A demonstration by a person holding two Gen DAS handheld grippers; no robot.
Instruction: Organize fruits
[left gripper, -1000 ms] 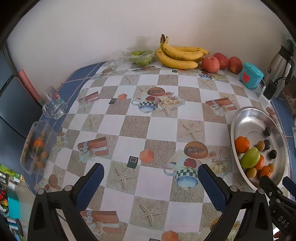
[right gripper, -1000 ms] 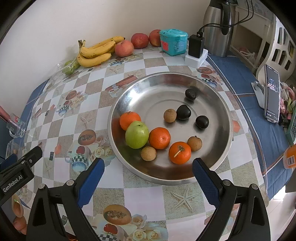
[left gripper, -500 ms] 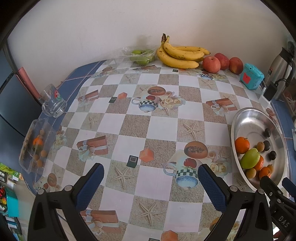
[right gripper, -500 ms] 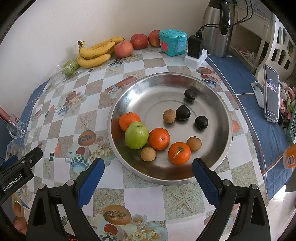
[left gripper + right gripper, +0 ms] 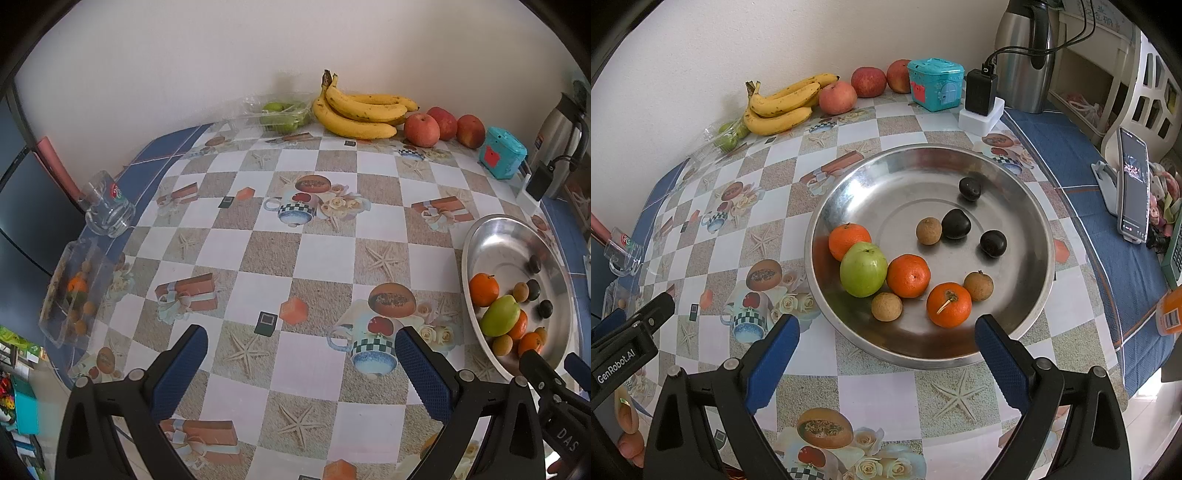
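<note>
A round steel bowl (image 5: pixel 1027 206) holds a green fruit (image 5: pixel 863 269), three oranges (image 5: pixel 908 275), small brown fruits (image 5: pixel 928 230) and dark ones (image 5: pixel 956 223). My right gripper (image 5: pixel 886 354) hovers open just in front of its near rim, nothing between the fingers. In the left wrist view the same bowl (image 5: pixel 495 236) sits at the right. My left gripper (image 5: pixel 301 363) stands open above the patterned tablecloth, holding nothing. Bananas (image 5: pixel 360 112) and red apples (image 5: pixel 421 130) lie along the back wall, with green fruits in a clear box (image 5: pixel 282 112).
A clear tray with small fruits (image 5: pixel 72 295) and a glass mug (image 5: pixel 109 206) sit at the table's left edge. A teal tin (image 5: pixel 936 83), a black charger (image 5: pixel 980 94) and a steel kettle (image 5: pixel 1027 59) stand at the back right. A phone (image 5: pixel 1133 184) leans on a stand.
The left wrist view has shifted slightly, with the bowl sitting a little lower and farther right. The right gripper and the fruits in the bowl hold their places.
</note>
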